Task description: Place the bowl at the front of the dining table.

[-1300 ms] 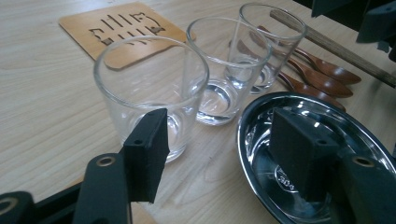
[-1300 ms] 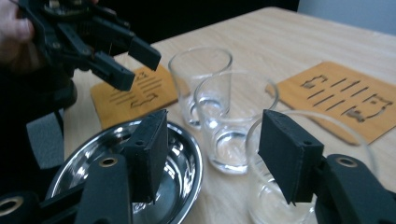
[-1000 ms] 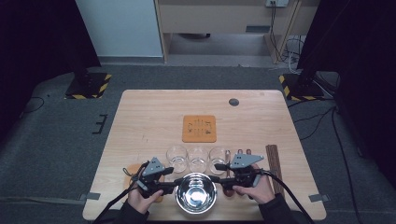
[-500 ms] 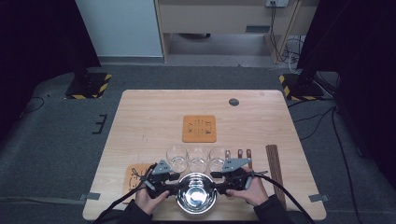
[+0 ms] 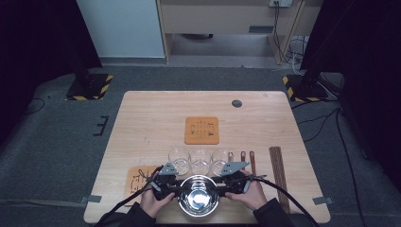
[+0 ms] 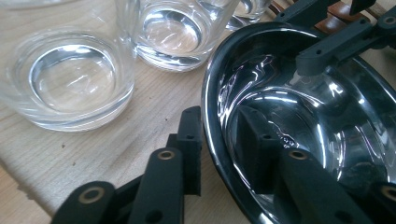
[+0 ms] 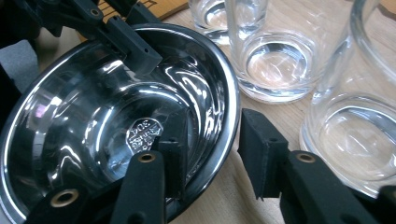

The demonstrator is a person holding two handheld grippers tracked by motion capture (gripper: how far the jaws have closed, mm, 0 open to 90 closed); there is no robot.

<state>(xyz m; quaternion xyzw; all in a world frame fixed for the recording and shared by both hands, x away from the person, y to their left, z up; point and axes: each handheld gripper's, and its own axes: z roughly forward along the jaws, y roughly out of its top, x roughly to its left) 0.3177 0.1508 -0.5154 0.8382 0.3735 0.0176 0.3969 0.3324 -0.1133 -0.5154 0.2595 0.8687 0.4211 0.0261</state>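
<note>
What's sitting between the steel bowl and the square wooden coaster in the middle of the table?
A row of three empty glasses, seen in the high view, just beyond the bowl; past them, bare table up to the coaster.

Cut off, hidden, or too small for me to read

In my left gripper view the steel bowl point(image 6: 299, 116) runs off at three and six o'clock, the nearest glass point(image 6: 70, 79) at nine and twelve. From the high view, markings on the cork coaster point(image 5: 201, 130) are too small; my hands hide the bowl's flanks.

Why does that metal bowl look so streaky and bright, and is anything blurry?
Left gripper view: white glare streaks inside the bowl, nearest jaw parts soft. Right gripper view: similar streaks, and the nearest glass is blurred. High view: bowl gleams, the room around the table is dark.
</note>
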